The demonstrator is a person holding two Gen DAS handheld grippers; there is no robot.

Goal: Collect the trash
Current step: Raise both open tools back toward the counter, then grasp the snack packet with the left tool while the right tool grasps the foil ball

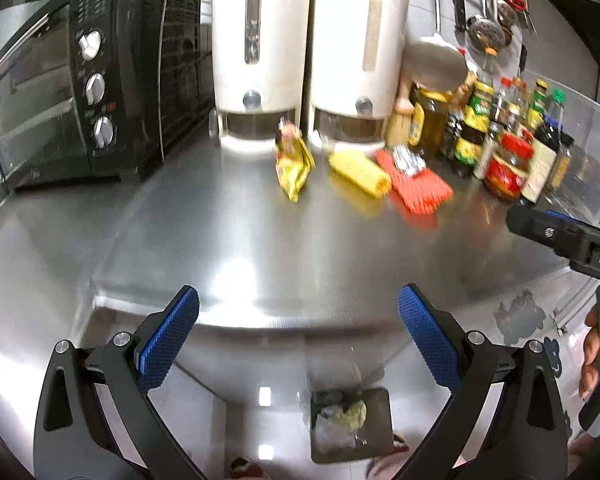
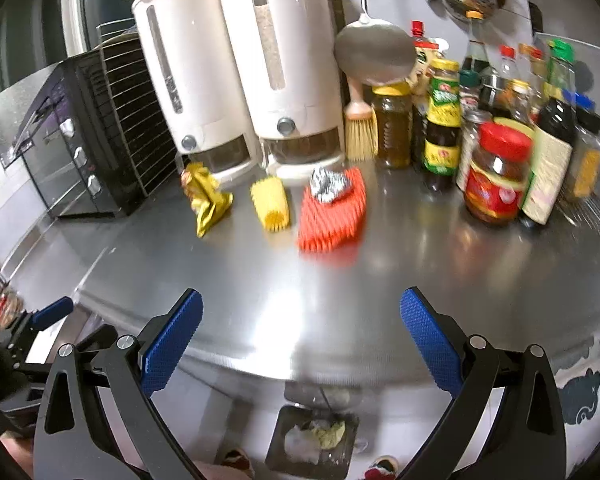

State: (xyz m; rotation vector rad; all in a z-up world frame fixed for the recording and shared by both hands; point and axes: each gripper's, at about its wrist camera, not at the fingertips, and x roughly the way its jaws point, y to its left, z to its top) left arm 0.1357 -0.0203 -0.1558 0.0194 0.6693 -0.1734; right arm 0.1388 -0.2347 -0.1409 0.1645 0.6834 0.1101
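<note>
A crumpled yellow wrapper (image 1: 293, 162) (image 2: 207, 197) lies on the steel counter (image 1: 220, 240) (image 2: 400, 260) in front of two white dispensers. A ball of foil (image 1: 407, 159) (image 2: 329, 185) rests on an orange ridged mat (image 1: 418, 184) (image 2: 334, 214), with a yellow corn-cob-shaped piece (image 1: 361, 173) (image 2: 271, 203) between wrapper and mat. Below the counter edge a dark bin (image 1: 350, 424) (image 2: 314, 442) holds crumpled scraps. My left gripper (image 1: 299, 332) and right gripper (image 2: 301, 334) both hang open and empty over the counter's near edge, well short of the trash.
A black toaster oven (image 1: 60, 92) (image 2: 88, 136) stands at the left. White dispensers (image 1: 308, 52) (image 2: 236, 76) line the back wall. Several sauce bottles and jars (image 1: 500, 140) (image 2: 496, 132) crowd the right, beside a brush (image 2: 360, 128). The right gripper's body (image 1: 572, 240) enters the left view.
</note>
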